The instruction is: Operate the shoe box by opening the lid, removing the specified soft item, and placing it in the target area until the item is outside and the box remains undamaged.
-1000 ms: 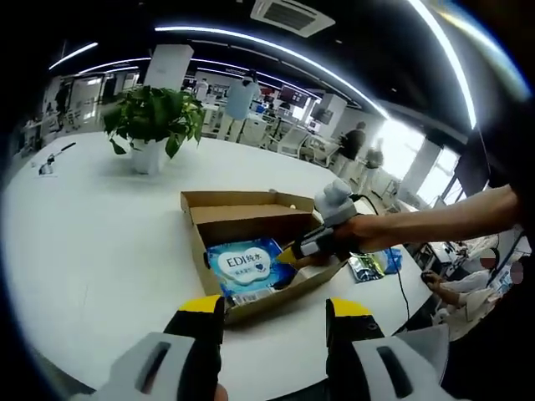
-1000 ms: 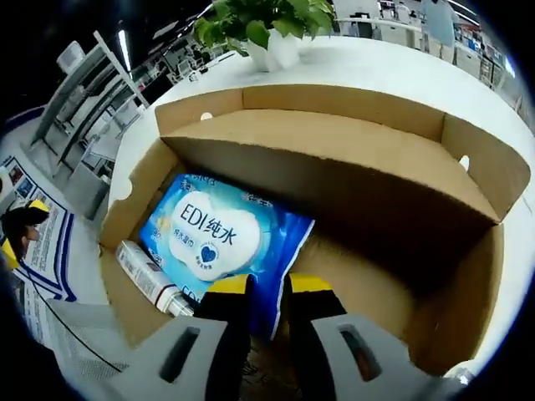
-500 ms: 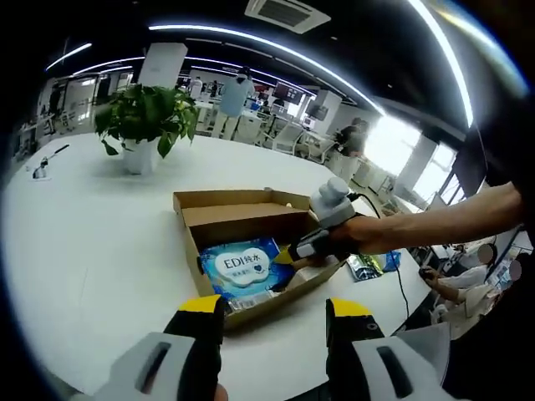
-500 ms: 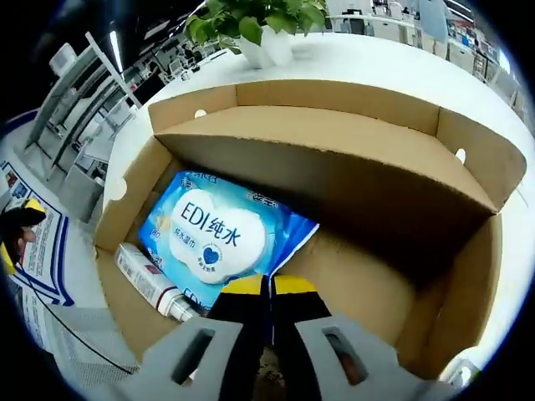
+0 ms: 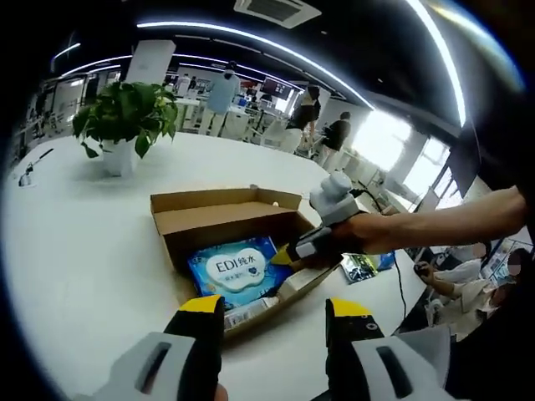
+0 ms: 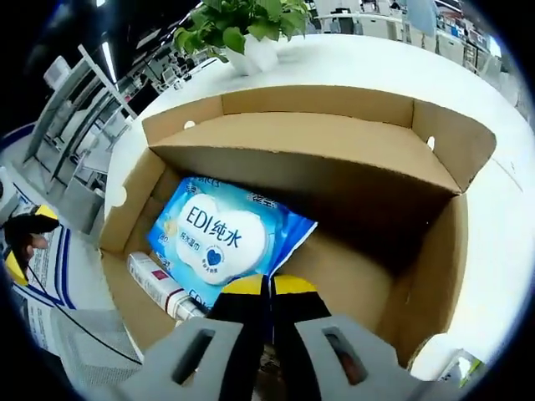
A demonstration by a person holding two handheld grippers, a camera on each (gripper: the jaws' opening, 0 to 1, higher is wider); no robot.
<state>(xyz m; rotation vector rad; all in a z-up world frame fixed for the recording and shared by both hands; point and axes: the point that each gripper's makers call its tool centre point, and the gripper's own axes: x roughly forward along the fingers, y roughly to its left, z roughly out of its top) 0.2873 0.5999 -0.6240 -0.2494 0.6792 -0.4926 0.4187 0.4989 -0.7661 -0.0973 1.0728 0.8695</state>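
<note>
Right hand-held gripper pinches the wipes pack inside the open shoe box — left hand-held gripper hovers wide.

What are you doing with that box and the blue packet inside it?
A person works a gripper in each hand. The cardboard shoe box sits open on the white table. The right gripper is inside the box, shut on a corner of the blue wipes pack, ready to lift it out. The left gripper waits open nearby.
</note>
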